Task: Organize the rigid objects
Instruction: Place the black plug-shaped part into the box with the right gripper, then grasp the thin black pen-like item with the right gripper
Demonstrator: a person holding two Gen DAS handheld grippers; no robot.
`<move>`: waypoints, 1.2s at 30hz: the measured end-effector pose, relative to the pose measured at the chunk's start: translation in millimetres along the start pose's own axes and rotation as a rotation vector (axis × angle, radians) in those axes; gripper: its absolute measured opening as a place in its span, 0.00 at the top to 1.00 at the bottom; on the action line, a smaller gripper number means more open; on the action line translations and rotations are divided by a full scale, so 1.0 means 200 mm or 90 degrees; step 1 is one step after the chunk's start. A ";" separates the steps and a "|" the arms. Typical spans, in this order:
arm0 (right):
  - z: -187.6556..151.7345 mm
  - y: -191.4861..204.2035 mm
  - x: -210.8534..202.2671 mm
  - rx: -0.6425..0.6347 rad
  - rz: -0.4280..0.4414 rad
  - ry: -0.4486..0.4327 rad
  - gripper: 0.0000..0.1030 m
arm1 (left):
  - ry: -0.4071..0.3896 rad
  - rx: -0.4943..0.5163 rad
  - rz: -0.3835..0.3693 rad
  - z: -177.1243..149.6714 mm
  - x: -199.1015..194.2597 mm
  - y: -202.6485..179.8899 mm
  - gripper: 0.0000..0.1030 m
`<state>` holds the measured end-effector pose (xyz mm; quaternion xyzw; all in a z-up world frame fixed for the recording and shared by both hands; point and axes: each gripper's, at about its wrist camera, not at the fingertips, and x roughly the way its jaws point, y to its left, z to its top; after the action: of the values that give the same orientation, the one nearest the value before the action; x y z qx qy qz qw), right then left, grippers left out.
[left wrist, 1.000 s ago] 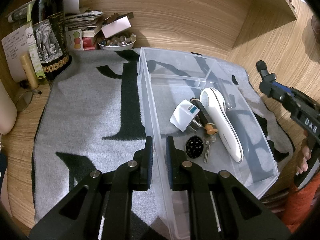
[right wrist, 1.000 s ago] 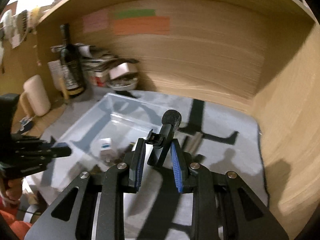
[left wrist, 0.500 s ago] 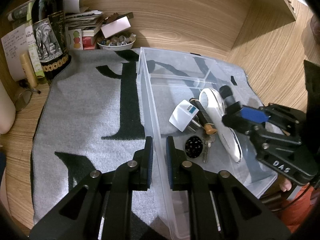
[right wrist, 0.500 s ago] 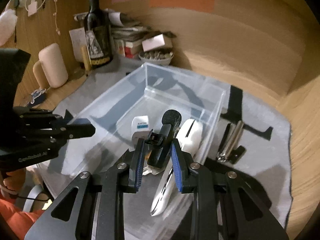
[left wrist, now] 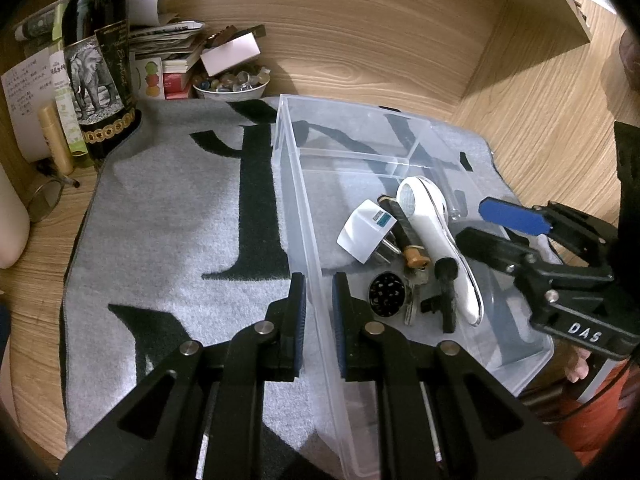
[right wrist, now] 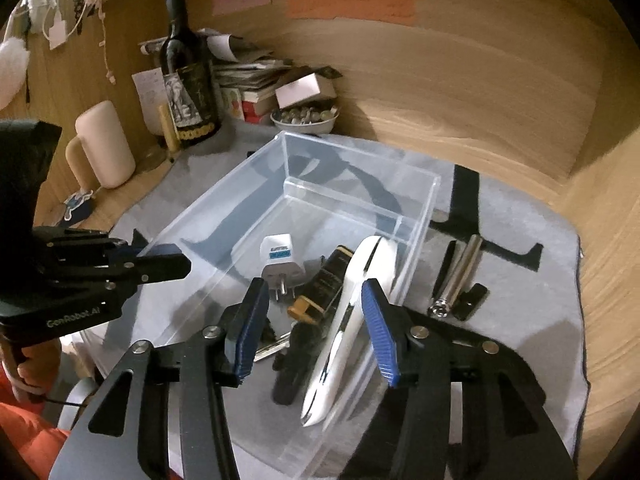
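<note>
A clear plastic bin (left wrist: pixel 298 184) (right wrist: pixel 224 196) stands on a grey towel. In it lie a white plug adapter (left wrist: pixel 366 230) (right wrist: pixel 280 262), a white handheld device (left wrist: pixel 436 236) (right wrist: pixel 352 320), a black microphone (left wrist: pixel 445 290) (right wrist: pixel 298 354), a round black piece (left wrist: pixel 386 294), keys and a dark brown-capped item (right wrist: pixel 324 288). My left gripper (left wrist: pixel 319 300) is shut on the bin's left wall. My right gripper (right wrist: pixel 310 322) is open and empty above the microphone; it also shows in the left wrist view (left wrist: pixel 504 232).
A silver cylinder (right wrist: pixel 456 278) and black clips lie on the towel right of the bin. A wine bottle (left wrist: pixel 100 60), papers, boxes and a bowl of small items (left wrist: pixel 230 84) crowd the back left. Wooden walls enclose the back and right.
My right gripper carried the microphone over the bin, opened and let it go. The microphone now lies in the bin beside the white device. My left gripper has not moved.
</note>
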<state>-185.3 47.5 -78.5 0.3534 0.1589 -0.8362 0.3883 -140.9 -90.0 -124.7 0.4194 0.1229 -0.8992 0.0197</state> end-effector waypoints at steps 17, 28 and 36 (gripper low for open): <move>0.12 -0.25 -0.26 0.064 -0.123 -0.117 0.56 | -0.002 -0.005 -0.005 -0.01 0.01 -0.01 0.87; 0.05 -0.55 0.10 0.155 -0.151 0.007 0.56 | -0.002 -0.006 -0.006 -0.01 0.01 0.00 0.87; -0.08 -0.64 0.27 0.180 -0.150 0.088 0.57 | -0.002 -0.006 -0.005 -0.01 0.01 0.00 0.87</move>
<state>-300.3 109.9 -128.8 0.4403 0.1061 -0.8634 0.2223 -140.9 -89.3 -126.4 0.4172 0.1288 -0.8995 0.0180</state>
